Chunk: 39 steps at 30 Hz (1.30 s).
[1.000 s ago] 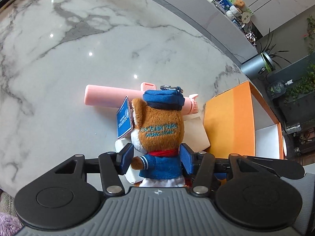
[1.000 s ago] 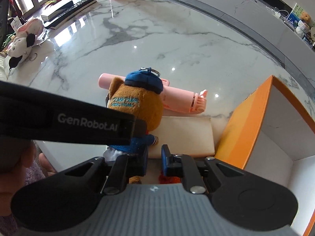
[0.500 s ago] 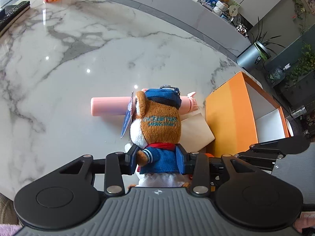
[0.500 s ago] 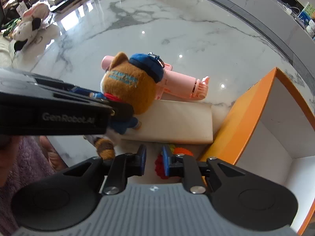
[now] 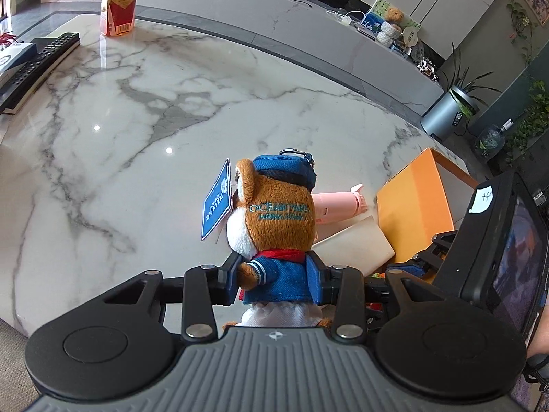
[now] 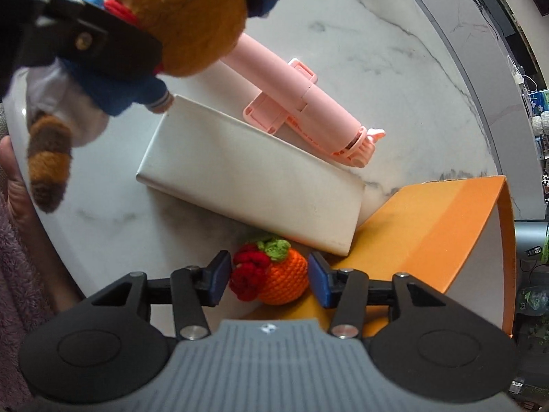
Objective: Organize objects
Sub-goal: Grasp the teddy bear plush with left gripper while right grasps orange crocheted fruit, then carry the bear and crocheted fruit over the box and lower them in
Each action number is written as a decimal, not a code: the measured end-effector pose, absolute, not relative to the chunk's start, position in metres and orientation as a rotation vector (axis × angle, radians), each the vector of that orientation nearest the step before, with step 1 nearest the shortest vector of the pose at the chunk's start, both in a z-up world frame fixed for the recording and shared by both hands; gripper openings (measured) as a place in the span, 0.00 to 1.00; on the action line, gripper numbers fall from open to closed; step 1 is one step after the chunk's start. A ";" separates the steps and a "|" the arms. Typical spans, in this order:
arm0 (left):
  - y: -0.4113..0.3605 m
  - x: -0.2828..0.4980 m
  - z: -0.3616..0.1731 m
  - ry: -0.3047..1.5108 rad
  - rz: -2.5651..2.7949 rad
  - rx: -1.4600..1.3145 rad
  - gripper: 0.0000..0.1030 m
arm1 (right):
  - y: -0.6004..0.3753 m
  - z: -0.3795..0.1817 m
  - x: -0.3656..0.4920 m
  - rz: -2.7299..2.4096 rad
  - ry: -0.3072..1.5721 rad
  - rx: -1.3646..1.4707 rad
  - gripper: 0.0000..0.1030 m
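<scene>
A brown plush toy (image 5: 274, 226) in a blue cap and jacket hangs above the marble table, with my left gripper (image 5: 274, 276) shut on its body. The same plush toy (image 6: 164, 24) shows at the upper left of the right wrist view. My right gripper (image 6: 269, 279) points steeply down and its jaws are opening around a crocheted orange fruit (image 6: 274, 274) with red and green trim; the pads stand just clear of it. Beyond it lie a white flat box (image 6: 254, 185) and a pink selfie stick (image 6: 302, 103). An orange box (image 6: 446, 240) with a white inside stands to the right.
A juice carton (image 5: 118, 0) and a remote control (image 5: 37, 65) sit at the far left of the marble table (image 5: 137, 120). The table's curved edge runs close below the fruit. A hand (image 6: 13, 178) shows at the left edge. A grey planter (image 5: 446, 113) stands beyond the table.
My left gripper closed on the plush toy and lifted it off the table. My right gripper dropped toward the orange fruit, tipped downward, and its jaws spread from nearly shut to wide.
</scene>
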State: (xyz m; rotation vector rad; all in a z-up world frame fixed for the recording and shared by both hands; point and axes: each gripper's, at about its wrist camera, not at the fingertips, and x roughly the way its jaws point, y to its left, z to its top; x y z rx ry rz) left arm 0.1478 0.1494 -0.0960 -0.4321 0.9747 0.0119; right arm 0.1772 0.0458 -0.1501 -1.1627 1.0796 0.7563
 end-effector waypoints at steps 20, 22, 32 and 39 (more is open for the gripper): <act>0.085 0.125 -0.014 0.840 -0.284 -0.085 0.43 | -0.029 -0.004 0.160 0.823 0.927 -0.802 0.43; 0.063 0.126 0.000 0.812 -0.352 -0.005 0.43 | -0.057 0.014 0.162 0.777 0.906 -0.760 0.43; -0.075 0.159 0.012 0.747 -0.653 0.420 0.43 | -0.176 0.009 0.196 0.577 0.965 -0.600 0.44; -0.147 0.206 -0.042 0.844 -0.772 0.642 0.43 | -0.201 -0.017 0.213 0.598 1.002 -0.532 0.43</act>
